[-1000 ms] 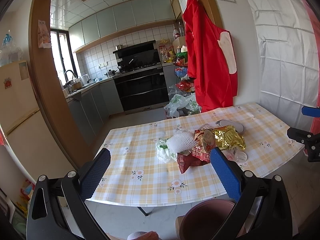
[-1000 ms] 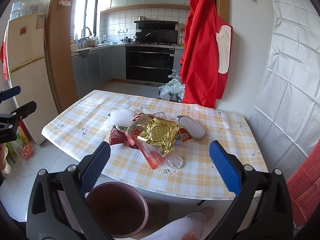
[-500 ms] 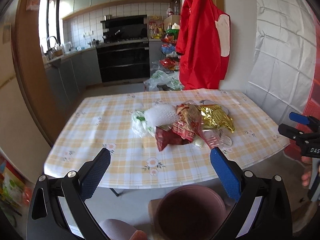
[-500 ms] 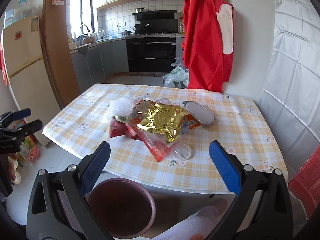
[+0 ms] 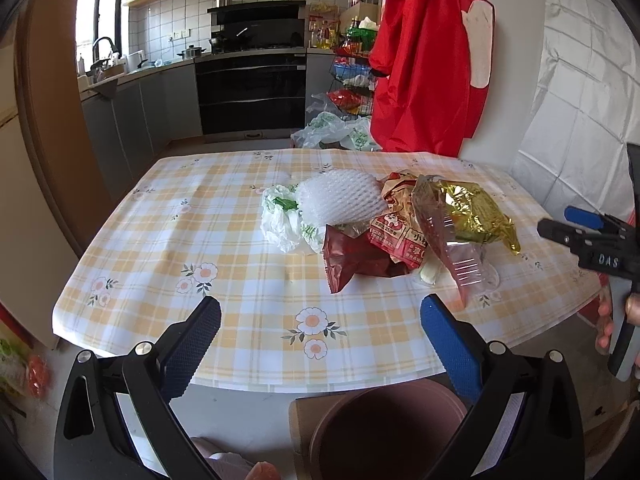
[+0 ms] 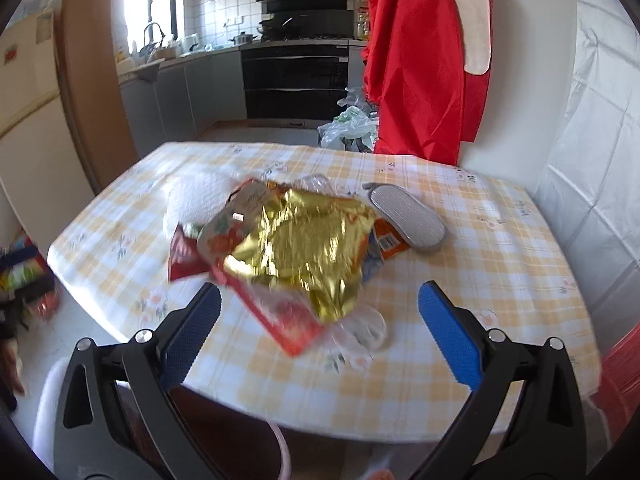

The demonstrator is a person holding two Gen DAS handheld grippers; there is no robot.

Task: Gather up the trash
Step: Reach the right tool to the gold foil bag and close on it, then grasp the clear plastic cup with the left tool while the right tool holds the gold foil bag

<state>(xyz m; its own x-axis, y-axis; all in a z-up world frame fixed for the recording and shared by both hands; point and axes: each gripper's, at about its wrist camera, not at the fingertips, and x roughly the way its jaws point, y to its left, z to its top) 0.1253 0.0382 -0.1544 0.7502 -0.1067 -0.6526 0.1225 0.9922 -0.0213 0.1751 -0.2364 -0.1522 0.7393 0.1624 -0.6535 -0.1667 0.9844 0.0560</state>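
Note:
A heap of trash lies mid-table on the yellow checked tablecloth (image 5: 224, 264): white foam net (image 5: 338, 202), crumpled white bag (image 5: 280, 220), dark red wrapper (image 5: 352, 260), red printed packet (image 5: 396, 236), gold foil bag (image 5: 476, 212) (image 6: 304, 248), clear plastic (image 5: 464, 260). A maroon bin (image 5: 384, 428) stands on the floor under the table's near edge. My left gripper (image 5: 320, 344) hangs open over that edge, short of the heap. My right gripper (image 6: 320, 336) is open too, its fingers flanking the gold bag's near end without touching; it also shows at the left view's right border as the right gripper (image 5: 576, 228).
A grey oval pad (image 6: 408, 216) lies on the table right of the heap. A red garment (image 5: 428, 60) hangs on the wall behind. Plastic bags (image 5: 340, 134) sit on the floor beyond the table, with the kitchen oven (image 5: 252, 92) farther back.
Both grippers have moved forward toward the table and heap, the left one also swinging right. The right view is now blurred with motion. Both stay open.

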